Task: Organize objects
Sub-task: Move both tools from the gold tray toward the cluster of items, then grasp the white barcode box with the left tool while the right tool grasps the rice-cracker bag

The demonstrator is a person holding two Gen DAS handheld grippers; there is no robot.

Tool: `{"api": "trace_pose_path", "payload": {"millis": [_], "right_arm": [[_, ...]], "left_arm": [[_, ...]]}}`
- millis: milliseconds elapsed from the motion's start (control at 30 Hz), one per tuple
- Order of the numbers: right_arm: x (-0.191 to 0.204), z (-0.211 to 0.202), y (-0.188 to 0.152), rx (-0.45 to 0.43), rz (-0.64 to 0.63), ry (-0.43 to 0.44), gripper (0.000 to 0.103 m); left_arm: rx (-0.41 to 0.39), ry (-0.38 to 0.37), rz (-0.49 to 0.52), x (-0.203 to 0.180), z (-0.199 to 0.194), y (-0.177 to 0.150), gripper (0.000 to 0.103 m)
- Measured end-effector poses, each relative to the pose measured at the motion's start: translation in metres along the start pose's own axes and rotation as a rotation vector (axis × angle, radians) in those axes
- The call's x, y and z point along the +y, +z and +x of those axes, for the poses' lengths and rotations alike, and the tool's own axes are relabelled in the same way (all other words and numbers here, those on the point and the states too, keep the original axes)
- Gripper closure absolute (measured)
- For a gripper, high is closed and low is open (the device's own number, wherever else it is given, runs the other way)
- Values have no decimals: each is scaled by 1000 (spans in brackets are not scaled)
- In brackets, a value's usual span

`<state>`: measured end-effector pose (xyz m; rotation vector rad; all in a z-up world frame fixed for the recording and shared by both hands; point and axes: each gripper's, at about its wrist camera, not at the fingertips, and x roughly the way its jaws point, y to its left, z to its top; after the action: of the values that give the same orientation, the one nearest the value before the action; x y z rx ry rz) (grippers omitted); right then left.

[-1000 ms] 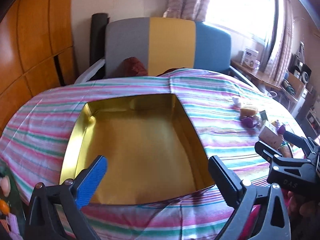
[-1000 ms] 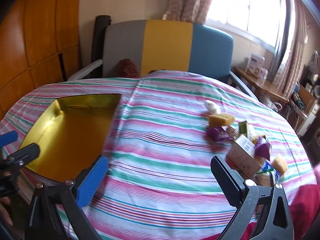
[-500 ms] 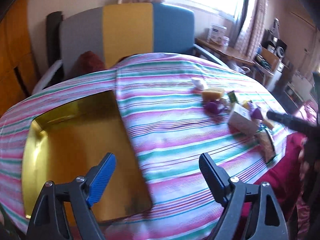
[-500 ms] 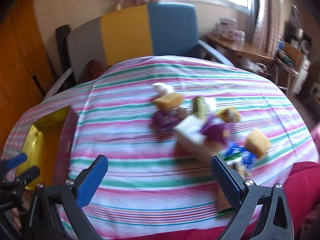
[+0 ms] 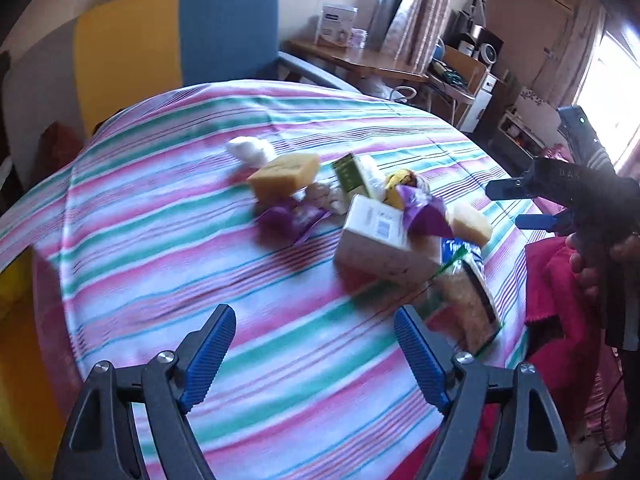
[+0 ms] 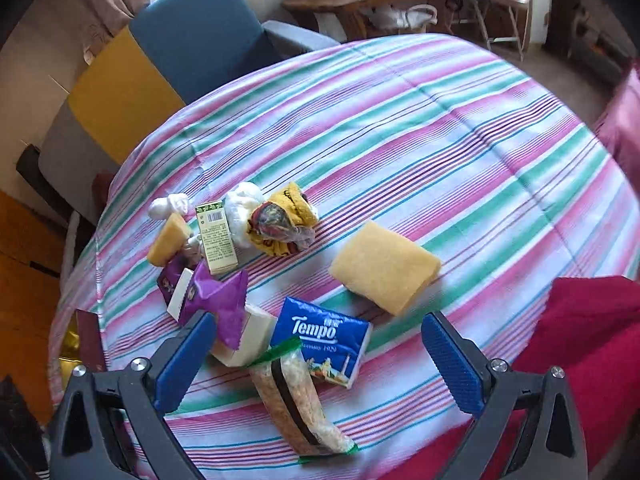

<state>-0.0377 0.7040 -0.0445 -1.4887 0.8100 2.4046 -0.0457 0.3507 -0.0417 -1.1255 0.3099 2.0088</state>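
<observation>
A heap of small items lies on the striped tablecloth (image 6: 420, 128): a yellow sponge (image 6: 384, 266), a blue Tempo tissue pack (image 6: 320, 342), a clear snack bag (image 6: 298, 408), a white box (image 6: 248, 340), purple wrappers (image 6: 218, 294), a green-labelled carton (image 6: 216, 236) and a second sponge (image 6: 168, 238). My right gripper (image 6: 320, 364) is open and empty, just above the tissue pack and snack bag. My left gripper (image 5: 316, 360) is open and empty over bare cloth, short of the heap (image 5: 376, 236). The right gripper also shows in the left wrist view (image 5: 520, 206).
The gold tin tray (image 5: 16, 356) shows only as an edge at the far left. A grey, yellow and blue chair (image 5: 176, 36) stands behind the table. A red cloth (image 6: 592, 344) lies at the near right table edge. Shelves and a desk fill the room behind.
Both grippers have swung right, away from the gold tray and toward the heap. The right gripper has closed in and now hovers over the tissue pack and snack bag. Both stay open.
</observation>
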Motion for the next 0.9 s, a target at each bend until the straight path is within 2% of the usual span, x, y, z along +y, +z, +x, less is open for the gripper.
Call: {"api": "trace_pose_path", "payload": {"millis": [167, 300, 367, 433, 467, 500, 567, 700, 767, 833, 867, 900], "right_arm": [[-12, 13, 20, 9, 23, -8, 0], [-11, 29, 34, 37, 22, 25, 0], [-5, 33, 41, 37, 15, 58, 0], [6, 33, 43, 40, 12, 142, 0], [16, 35, 43, 49, 0, 196, 0], [29, 39, 42, 77, -27, 254, 0], [53, 53, 36, 151, -81, 312, 0], [87, 88, 15, 294, -142, 335, 0], [105, 100, 1, 370, -161, 404, 0], [125, 99, -15, 438, -201, 538, 0], [135, 93, -20, 450, -225, 598, 0], [143, 83, -22, 424, -248, 623, 0]], "left_arm": [[14, -72, 114, -40, 41, 24, 17], [50, -108, 164, -53, 74, 33, 7], [68, -124, 153, -48, 81, 32, 6], [71, -133, 114, -36, 78, 27, 6], [77, -113, 90, -26, 74, 21, 6], [79, -104, 73, -17, 68, 16, 6], [77, -81, 14, 6, 53, 1, 6], [63, -27, -86, 42, 25, -19, 7], [55, -6, -125, 57, 9, -28, 7], [51, 4, -143, 66, -3, -36, 7], [51, 8, -148, 69, -9, -40, 7], [49, 4, -150, 70, -13, -43, 7]]}}
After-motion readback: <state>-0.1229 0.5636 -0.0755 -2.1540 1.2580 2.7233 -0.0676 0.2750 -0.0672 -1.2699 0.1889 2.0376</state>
